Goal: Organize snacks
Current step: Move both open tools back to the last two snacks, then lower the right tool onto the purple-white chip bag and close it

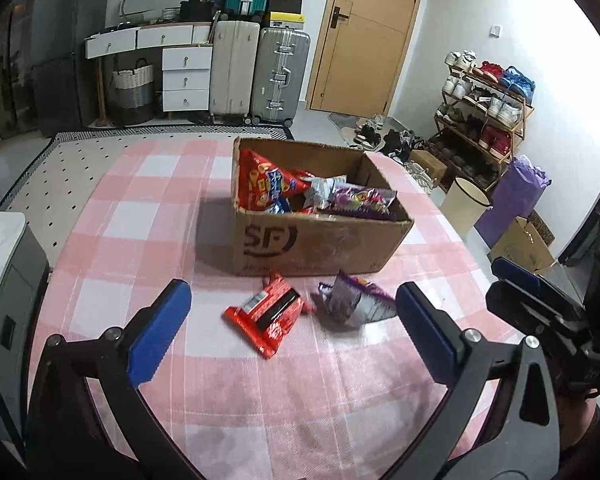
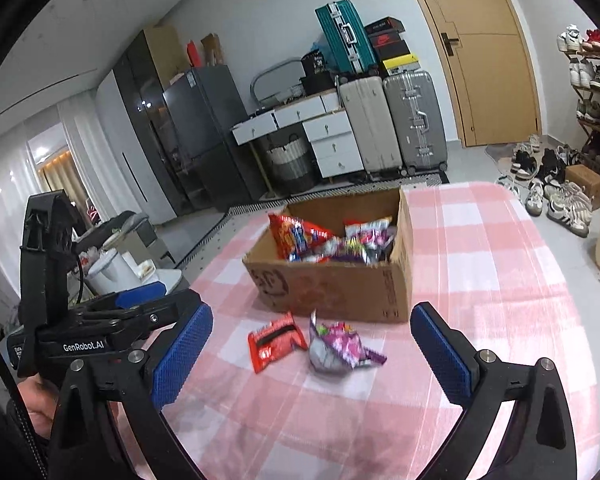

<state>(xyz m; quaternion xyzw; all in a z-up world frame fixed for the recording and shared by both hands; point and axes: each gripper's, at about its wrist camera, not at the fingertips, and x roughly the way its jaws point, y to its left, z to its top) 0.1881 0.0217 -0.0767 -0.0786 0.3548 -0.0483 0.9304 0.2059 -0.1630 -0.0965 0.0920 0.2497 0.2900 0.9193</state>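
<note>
— Pink-and-white checked cloth covers your table (image 1: 112, 216), and behind it you have suitcases (image 1: 260, 72), a white drawer unit (image 1: 186, 76) and a wooden door (image 1: 372, 28). Where are the snacks?

— Most sit in the open cardboard box (image 1: 320, 244) at the middle of your table: a big red bag (image 1: 260, 184) leaning at its left end, purple and silver packets (image 1: 360, 200) on the right. Two lie loose on the cloth just in front of the box: a red packet (image 1: 266, 316) and, beside it on the right, a crumpled purple packet (image 1: 352, 304). The two look to touch or nearly so.

— And your fingers?

— Your left gripper (image 1: 294, 330) has its blue fingers (image 1: 160, 332) spread wide, nothing between them; both loose packets lie on the cloth beyond the tips. Your right gripper (image 2: 312, 356) is spread the same way, pinching nothing, aimed at the same two packets. In the right wrist view your left gripper (image 2: 148, 312) shows at the left edge, apart from the packets.
</note>
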